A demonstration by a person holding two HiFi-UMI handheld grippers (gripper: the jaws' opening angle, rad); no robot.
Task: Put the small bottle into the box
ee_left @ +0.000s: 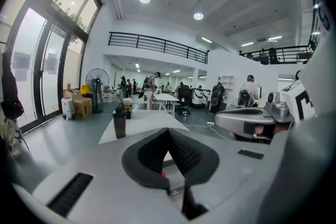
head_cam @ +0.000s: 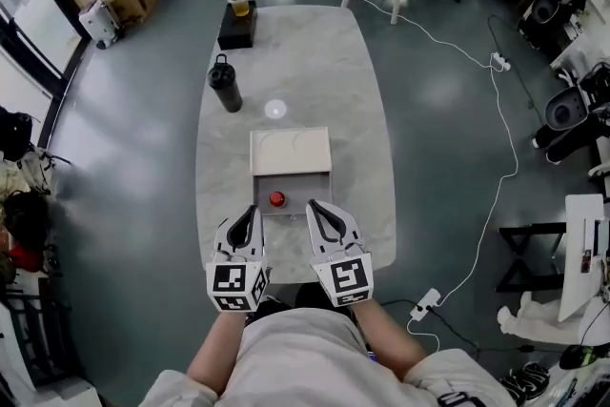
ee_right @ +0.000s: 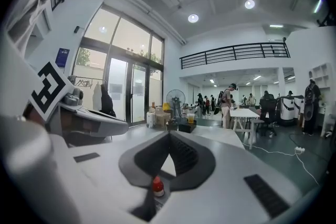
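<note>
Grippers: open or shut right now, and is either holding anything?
Left gripper: shut, holding nothing.
Right gripper: shut, holding nothing; the small bottle stands free of its jaws.

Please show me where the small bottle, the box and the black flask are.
small bottle [head_cam: 277, 199]: head view, its red cap.
box [head_cam: 310, 191]: head view, bare grey surface.
black flask [head_cam: 227, 91]: head view, middle of body.

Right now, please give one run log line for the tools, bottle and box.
left tool: shut, empty | right tool: shut, empty | bottle: upright, not held, at near part of box
</note>
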